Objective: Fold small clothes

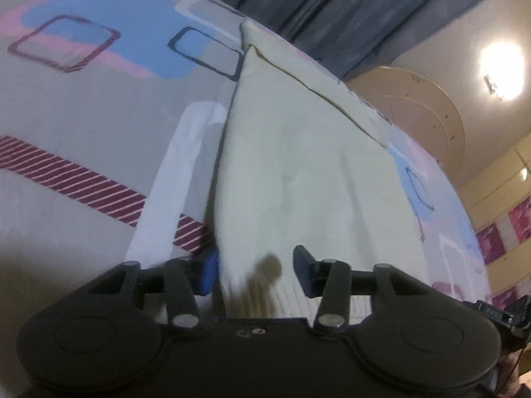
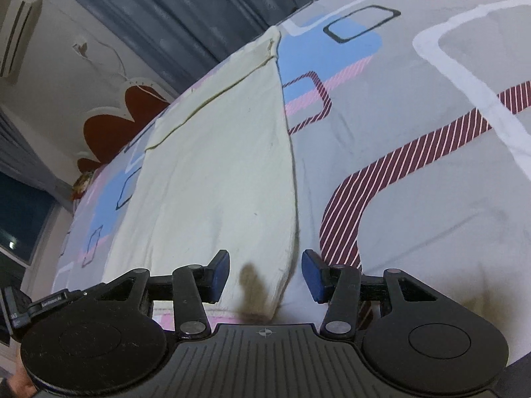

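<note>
Bed with patterned sheet (image 1: 83, 126) fills both views; cream garment (image 1: 298, 172) lies flat on it, stretching ahead of both sets of fingers. Near hem sits right at the fingertips.

Left gripper (image 1: 255, 273): fingers part-open, garment's near left corner lies in the gap, pads not pressing on it. Right gripper (image 2: 265, 275): same half-spread stance, near right corner and side seam between the fingers, no pinch visible.

Step, as I read it: lining up to grab both near corners for the first fold. Next move calls for both to close on the hem, then lift and carry it toward the far edge.

Left view alone shows a ceiling light (image 1: 502, 69) beyond the garment's right side. Right view alone shows a wall air conditioner (image 2: 18, 33) and red flower decal (image 2: 113, 122).
</note>
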Demonstrator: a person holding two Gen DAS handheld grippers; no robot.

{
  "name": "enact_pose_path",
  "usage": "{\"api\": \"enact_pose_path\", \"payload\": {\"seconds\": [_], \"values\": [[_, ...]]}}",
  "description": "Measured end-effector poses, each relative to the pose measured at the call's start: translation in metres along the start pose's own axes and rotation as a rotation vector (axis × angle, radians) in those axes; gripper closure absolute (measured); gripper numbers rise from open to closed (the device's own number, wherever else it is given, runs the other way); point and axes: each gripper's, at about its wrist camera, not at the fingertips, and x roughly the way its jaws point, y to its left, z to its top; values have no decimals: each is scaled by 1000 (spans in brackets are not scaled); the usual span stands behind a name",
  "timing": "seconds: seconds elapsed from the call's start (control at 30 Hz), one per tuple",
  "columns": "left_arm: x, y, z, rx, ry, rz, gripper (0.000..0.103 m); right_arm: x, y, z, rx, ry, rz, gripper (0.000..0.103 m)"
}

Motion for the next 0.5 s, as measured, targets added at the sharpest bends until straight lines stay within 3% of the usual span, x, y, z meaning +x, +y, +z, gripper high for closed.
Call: {"api": "enact_pose_path", "payload": {"seconds": [0.17,0.2,0.23,0.27,0.3,0.4,0.5], "values": [[12,3,6,-24,-15,-8,75,15,-9,15,86,-6,43,55],[13,2,6,-24,-15,-2,79,16,-9,16,98,-8,44,59],[15,1,7,-15,-10,10,89,16,-7,16,93,-3,24,65],[14,1,7,-6,-4,20,100,17,-6,17,75,10,-5,87],[11,2,7,-15,-8,14,101,18,-5,17,63,26,-28,99],[-10,-6,7,22,-88,-17,100,-1,6,20,28,-32,-15,99],[1,-4,5,31,-28,61,100,-11,15,21,-8,-84,-2,100]]}}
